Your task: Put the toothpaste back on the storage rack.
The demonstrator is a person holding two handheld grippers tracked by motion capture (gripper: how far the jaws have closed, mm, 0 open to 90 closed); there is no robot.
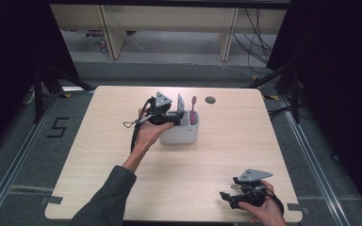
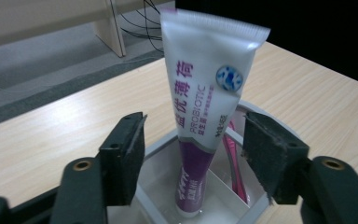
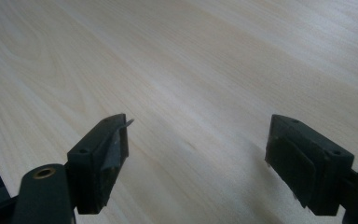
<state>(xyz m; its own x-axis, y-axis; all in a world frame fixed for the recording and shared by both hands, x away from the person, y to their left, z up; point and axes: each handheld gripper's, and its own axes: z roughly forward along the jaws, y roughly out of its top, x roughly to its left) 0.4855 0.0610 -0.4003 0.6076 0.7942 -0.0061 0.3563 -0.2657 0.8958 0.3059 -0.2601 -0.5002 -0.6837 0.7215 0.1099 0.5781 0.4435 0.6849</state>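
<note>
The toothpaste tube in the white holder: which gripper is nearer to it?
Left. The left gripper is at the toothpaste tube, open jaws on either side, not touching. The right gripper rests open near the table's front right corner, far away.

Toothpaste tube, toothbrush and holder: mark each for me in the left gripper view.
Toothpaste tube [image 2: 204,88], left gripper view, on its white printed body.
Toothbrush [image 2: 235,161], left gripper view, on its pink handle.
Holder [image 2: 256,112], left gripper view, on its far rim.

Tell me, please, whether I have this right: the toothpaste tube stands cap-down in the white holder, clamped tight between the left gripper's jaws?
Not quite: the left gripper is open, its pads clear of the toothpaste tube, as the left gripper view shows. The tube does stand cap-down in the white holder.
</note>
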